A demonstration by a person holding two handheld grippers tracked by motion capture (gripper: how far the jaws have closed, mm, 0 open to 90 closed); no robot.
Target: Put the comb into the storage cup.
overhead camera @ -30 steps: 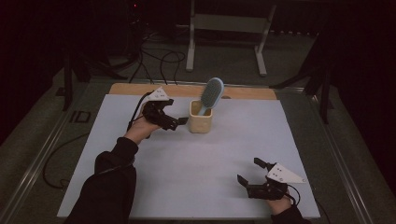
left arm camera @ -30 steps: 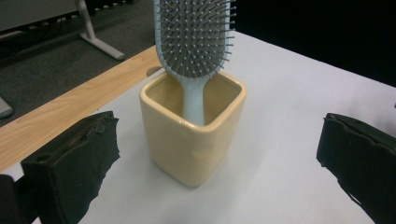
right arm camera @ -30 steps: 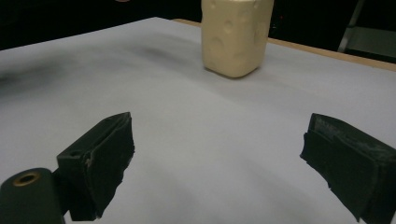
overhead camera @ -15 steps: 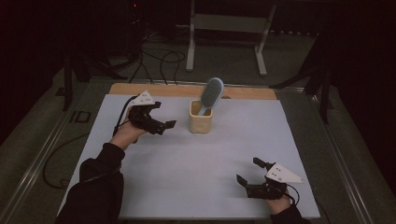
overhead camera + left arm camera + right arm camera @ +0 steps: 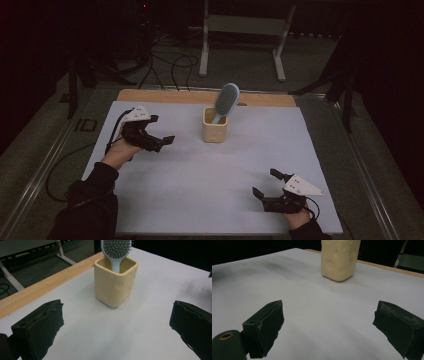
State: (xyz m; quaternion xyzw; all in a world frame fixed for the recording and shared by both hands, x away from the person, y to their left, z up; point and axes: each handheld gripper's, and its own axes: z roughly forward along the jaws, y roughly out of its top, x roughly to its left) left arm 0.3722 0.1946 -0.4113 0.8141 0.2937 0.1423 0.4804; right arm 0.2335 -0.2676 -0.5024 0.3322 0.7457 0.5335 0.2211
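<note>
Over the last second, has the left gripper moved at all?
Yes. The left gripper has drawn back from the cream holder, leftward and toward the person, and now sits apart from it with its jaws open.

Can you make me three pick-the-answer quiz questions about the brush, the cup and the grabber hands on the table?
1. Where is the hairbrush?
A. flat on the table
B. standing in the cup
C. in the right gripper

2. What colour is the cup?
A. pale yellow
B. red
C. black

3. How are the left gripper's jaws?
A. shut on the brush
B. shut on nothing
C. open, holding nothing

Answers:
1. B: its handle goes down into the cup and the bristle head sticks out above.
2. A: the left gripper view shows cream-yellow walls.
3. C: its own view shows a wide gap between the jaws, with only table between them.
</note>
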